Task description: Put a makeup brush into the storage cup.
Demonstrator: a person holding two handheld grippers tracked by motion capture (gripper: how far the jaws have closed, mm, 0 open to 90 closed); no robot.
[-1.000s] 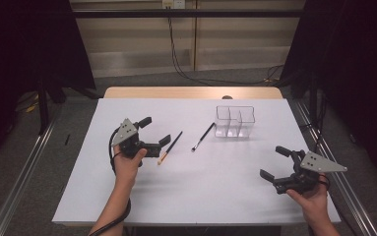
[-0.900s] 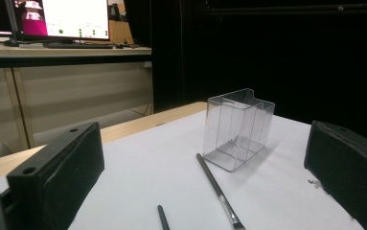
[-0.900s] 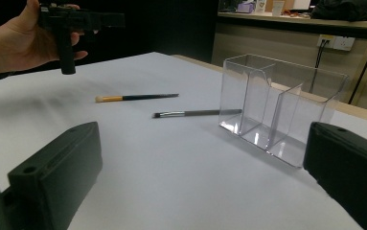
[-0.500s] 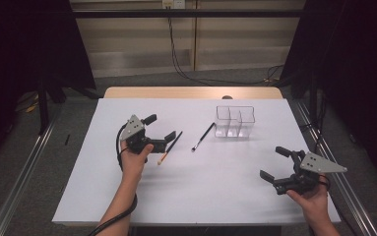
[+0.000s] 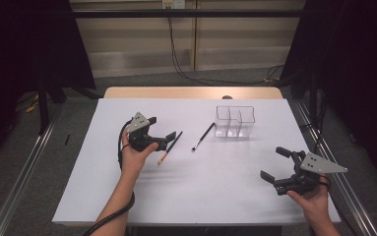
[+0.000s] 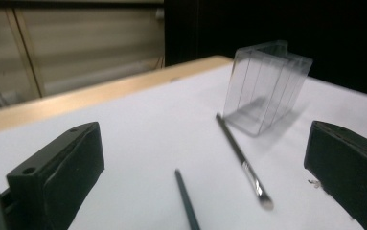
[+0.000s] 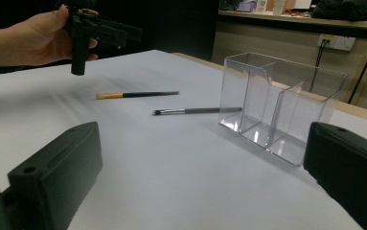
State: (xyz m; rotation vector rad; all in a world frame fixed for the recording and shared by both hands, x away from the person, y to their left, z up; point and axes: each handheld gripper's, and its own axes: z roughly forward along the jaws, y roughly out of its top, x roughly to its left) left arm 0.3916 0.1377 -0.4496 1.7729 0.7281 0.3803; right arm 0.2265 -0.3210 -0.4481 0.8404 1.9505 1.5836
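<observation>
High view: the left gripper (image 5: 169,136) is held with its jaws spread, empty, just beside the upper end of a slim dark-handled brush with an orange ferrule and pale tip (image 5: 169,148). The brush's long axis runs diagonally, tip toward the person, handle toward the far right. A second thin black brush with a silver ferrule (image 5: 203,136) lies roughly parallel, nearer the clear, rigid three-compartment plastic holder (image 5: 234,121) on the smooth white table (image 5: 215,191). The right gripper (image 5: 273,165), also spread and empty, is kept well apart.
</observation>
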